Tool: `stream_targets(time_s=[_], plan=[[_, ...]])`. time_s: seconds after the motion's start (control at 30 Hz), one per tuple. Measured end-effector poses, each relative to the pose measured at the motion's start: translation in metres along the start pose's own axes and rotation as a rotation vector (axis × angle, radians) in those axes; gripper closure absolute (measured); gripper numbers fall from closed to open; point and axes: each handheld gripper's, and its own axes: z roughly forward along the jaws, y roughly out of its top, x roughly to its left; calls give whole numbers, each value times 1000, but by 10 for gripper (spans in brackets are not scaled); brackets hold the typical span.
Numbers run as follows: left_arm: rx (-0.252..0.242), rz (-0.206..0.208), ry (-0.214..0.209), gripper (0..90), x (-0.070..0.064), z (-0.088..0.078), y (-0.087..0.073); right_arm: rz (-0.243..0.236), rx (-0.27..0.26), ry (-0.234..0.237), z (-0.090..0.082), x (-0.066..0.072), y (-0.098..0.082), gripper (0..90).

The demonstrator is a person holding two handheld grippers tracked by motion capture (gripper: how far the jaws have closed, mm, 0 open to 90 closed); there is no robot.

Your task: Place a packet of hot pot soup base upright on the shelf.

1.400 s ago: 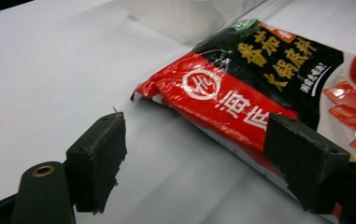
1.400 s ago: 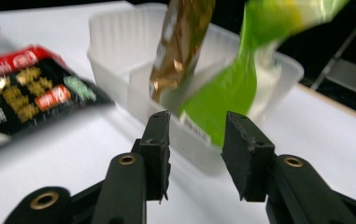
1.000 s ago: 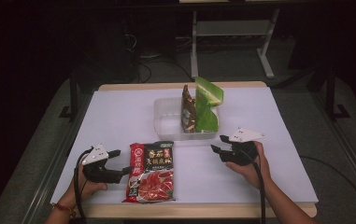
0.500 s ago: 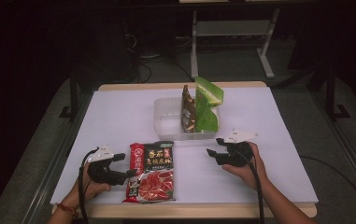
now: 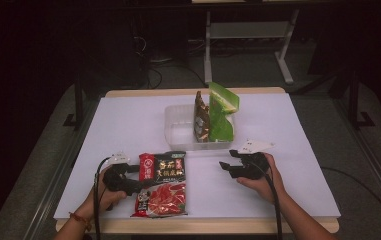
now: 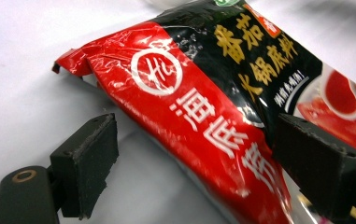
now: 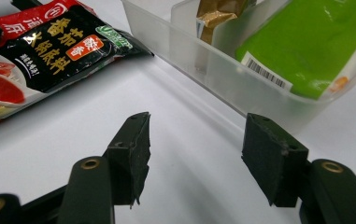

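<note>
With my left gripper (image 6: 194, 158) spread wide, the red sauce packet (image 6: 222, 93) lies between its jaws, long axis running slantwise ahead across the opening. My right gripper (image 7: 194, 154), also open and empty, sits farther off, facing the clear bin (image 7: 241, 88).

Red-and-black sauce packet (image 5: 162, 184), green pouch (image 5: 221, 116), brown pouch (image 5: 201, 118), white table (image 5: 128, 125).

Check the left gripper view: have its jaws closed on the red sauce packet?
No: the left gripper stands open, its jaws either side of the red sauce packet, which lies on the white table.

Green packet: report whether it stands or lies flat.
Standing: the green packet is on edge inside the clear tray, beside the brown packet.
</note>
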Motion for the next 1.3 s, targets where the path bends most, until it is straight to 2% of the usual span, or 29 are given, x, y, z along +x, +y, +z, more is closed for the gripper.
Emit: stream_targets(time_s=[0.17,0.33,0.43,0.47,0.63,0.7,0.83,0.9,1.0,1.17,1.3], plan=[[-5,-34,-10,111,4,6,6,-9,6,9,0,1,-1,409],[5,-20,11,82,0,13,11,1,17,40,5,2,-1,396],[11,-7,27,82,-2,15,12,-14,29,64,9,7,0,385],[11,-13,34,82,-3,16,12,-25,41,79,13,12,1,368],[0,-5,52,82,-8,18,11,-22,59,145,29,29,10,310],[-5,-12,53,83,-9,19,11,-15,58,196,40,40,16,291],[-7,-6,50,96,-10,19,10,-15,102,297,61,63,21,285],[-21,-17,43,119,-11,18,9,-6,121,332,69,69,22,276],[-23,-21,40,125,-11,18,8,39,131,382,81,74,24,262],[-24,-33,23,134,-12,19,9,68,168,401,93,73,28,238],[-24,-41,20,135,-12,19,9,71,170,407,97,75,31,224]])
